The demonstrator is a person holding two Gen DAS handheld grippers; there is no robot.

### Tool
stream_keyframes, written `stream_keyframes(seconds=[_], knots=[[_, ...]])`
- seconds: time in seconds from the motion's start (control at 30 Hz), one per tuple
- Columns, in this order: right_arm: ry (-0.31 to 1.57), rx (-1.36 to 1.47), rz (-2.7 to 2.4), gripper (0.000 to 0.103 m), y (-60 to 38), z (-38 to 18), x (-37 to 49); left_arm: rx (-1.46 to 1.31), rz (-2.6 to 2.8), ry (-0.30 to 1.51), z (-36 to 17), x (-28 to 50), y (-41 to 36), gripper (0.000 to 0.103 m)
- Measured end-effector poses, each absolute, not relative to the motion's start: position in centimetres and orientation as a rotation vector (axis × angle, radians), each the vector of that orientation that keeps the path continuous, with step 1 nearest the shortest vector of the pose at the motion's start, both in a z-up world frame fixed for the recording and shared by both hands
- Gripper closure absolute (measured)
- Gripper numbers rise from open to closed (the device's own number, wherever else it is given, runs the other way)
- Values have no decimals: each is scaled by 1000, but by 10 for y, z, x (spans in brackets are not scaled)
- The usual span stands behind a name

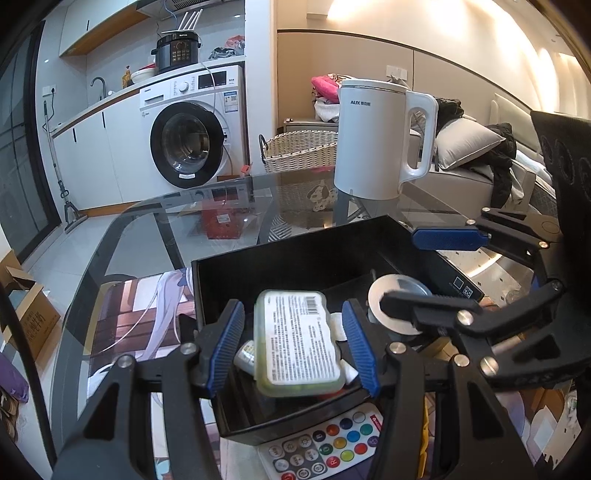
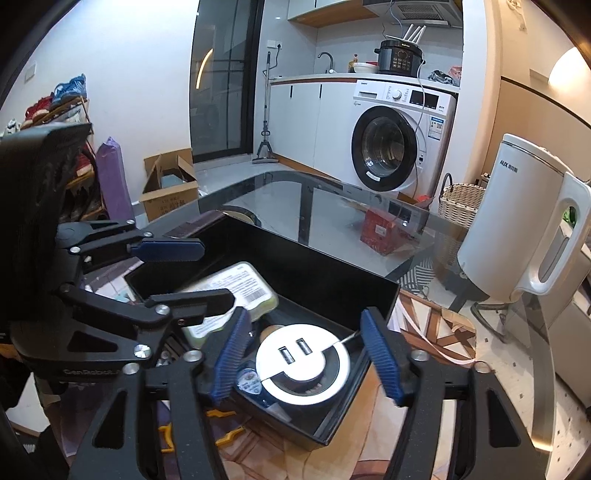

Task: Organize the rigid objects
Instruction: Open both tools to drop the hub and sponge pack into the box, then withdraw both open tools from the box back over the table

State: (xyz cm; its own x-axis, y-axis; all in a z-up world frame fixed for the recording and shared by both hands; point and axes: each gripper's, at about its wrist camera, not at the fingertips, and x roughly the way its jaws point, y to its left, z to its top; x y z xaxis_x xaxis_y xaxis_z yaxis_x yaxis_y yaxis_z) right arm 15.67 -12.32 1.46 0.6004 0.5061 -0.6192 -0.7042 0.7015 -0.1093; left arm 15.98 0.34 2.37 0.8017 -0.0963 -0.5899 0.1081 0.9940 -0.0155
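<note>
Placing is the step in hand: the left claw (image 1: 293,345) pinches a labelled plastic case (image 1: 299,343) over the black box (image 1: 295,254) at lower centre. The right claw (image 2: 308,356) hangs spread around a white round USB hub (image 2: 303,363) lying inside. Next, I judge, lower the case and let go.

- Warm light is thrown from wall lamps (image 1: 369,7) at upper right; the kitchen side is lit cooler.
- Reflections and glare are seen on the glass table (image 1: 229,206).
- Strong fisheye bending and dark vignetting are seen at the edges.
- Slight blur is noted on the labelled case (image 2: 236,284).
</note>
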Motion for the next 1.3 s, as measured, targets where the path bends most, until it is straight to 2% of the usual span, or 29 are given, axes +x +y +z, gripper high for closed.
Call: stream_keyframes(seconds=[0.03,0.07,0.13,0.27,0.3,0.43,0.87,1.3], knots=[[590,-360,719,27,-124,16,155,22,-105,634,24,160,3,48],[591,-360,715,18,-124,17,153,23,-102,638,25,160,3,47],[588,-358,708,15,-127,20,150,35,-94,647,25,159,1,43],[592,-324,677,1,-139,25,146,10,-119,647,29,155,2,22],[597,-309,676,1,-143,27,145,11,-117,643,31,152,1,20],[625,-251,694,0,-155,30,138,8,-119,625,35,142,3,0],[666,-240,655,0,-174,18,106,-66,-77,603,41,99,29,0],[727,-241,639,0,-173,-6,85,-54,-61,624,15,75,30,0]])
